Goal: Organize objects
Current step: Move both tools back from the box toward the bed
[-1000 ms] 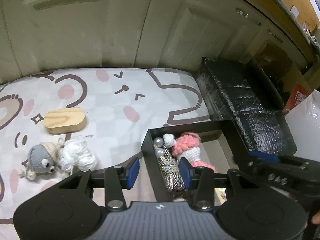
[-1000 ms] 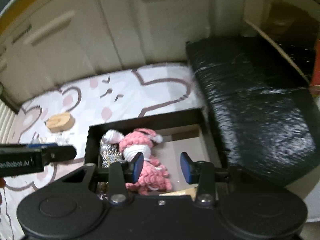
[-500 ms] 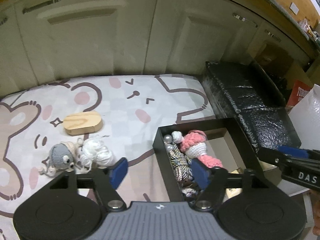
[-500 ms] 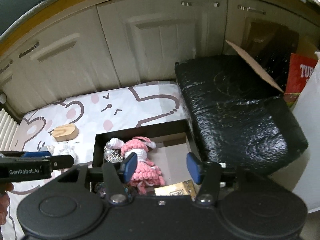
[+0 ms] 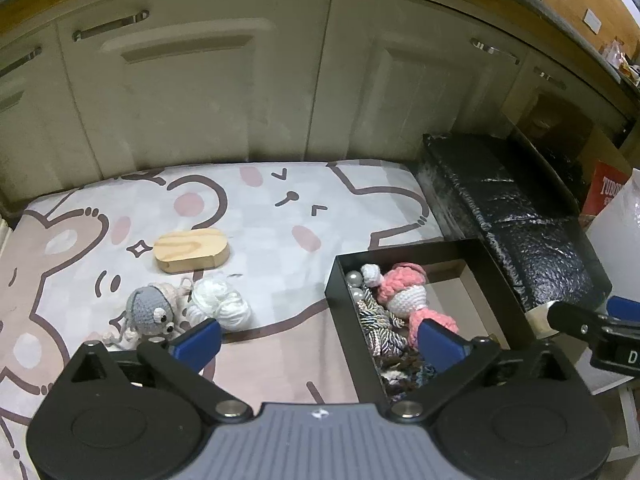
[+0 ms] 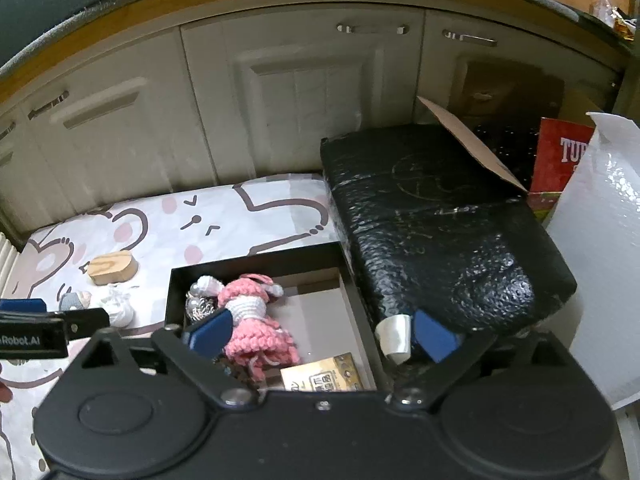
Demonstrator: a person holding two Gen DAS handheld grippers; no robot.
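A black open box sits on the cartoon mat and holds a pink crochet doll, pearls and a striped cord bundle. My left gripper hovers above the box's left wall, its jaws opening wide with nothing gripped. Left of it on the mat lie a grey crochet mouse, white yarn and an oval wooden block. My right gripper hangs over the box, its jaws opening with nothing held. The doll and a gold card lie below it.
A black foam block stands right of the box, with a white tape roll at its near corner. A red carton and a white bubble-wrap bag are further right. Cream cabinet doors close off the back.
Both grippers went from nearly shut to wide open and drew back and up from the box. The pink doll stays lying in the box.
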